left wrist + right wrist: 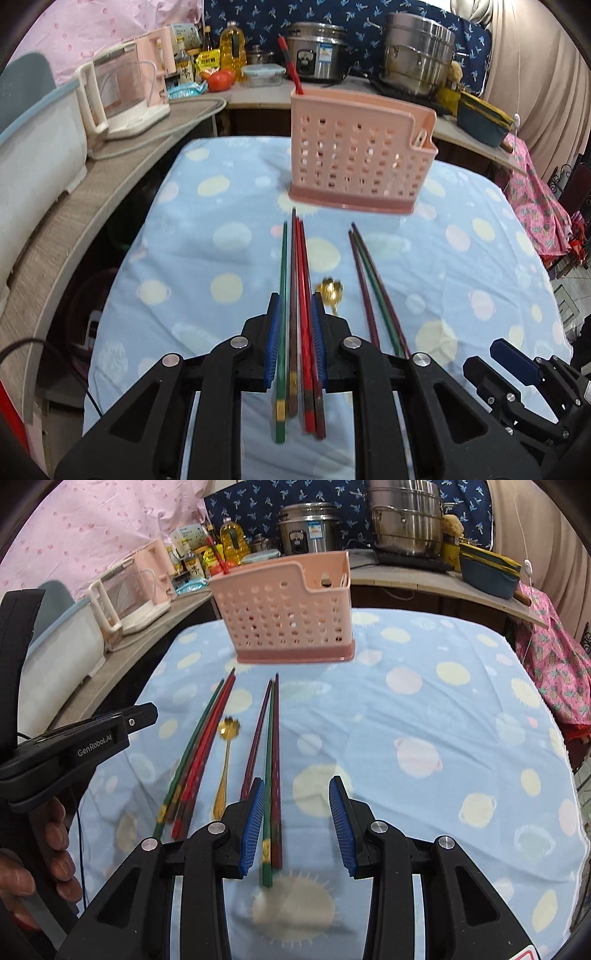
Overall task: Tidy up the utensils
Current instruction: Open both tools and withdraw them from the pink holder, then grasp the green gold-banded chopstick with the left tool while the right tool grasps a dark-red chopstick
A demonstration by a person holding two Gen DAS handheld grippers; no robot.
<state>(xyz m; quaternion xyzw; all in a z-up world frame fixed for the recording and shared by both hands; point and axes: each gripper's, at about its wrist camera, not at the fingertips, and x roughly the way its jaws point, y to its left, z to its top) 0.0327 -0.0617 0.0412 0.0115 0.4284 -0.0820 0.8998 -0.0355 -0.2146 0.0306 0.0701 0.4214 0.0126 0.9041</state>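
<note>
Your left gripper [295, 317] jaws pinch the red-and-green chopstick bundle [295, 295] mid-frame; right gripper [297, 812] is wide. Uneven sticks could slip before reaching the pink perforated plastic caddy [354, 162].

My right gripper [297, 821] hangs with jaws spread over the blue dotted cloth [424, 738], a chopstick bundle [272, 760] lying between them near the left pad. Left of it lie a gold spoon [226, 760], more chopsticks [201, 753], and ahead the pink basket [288, 613]
</note>
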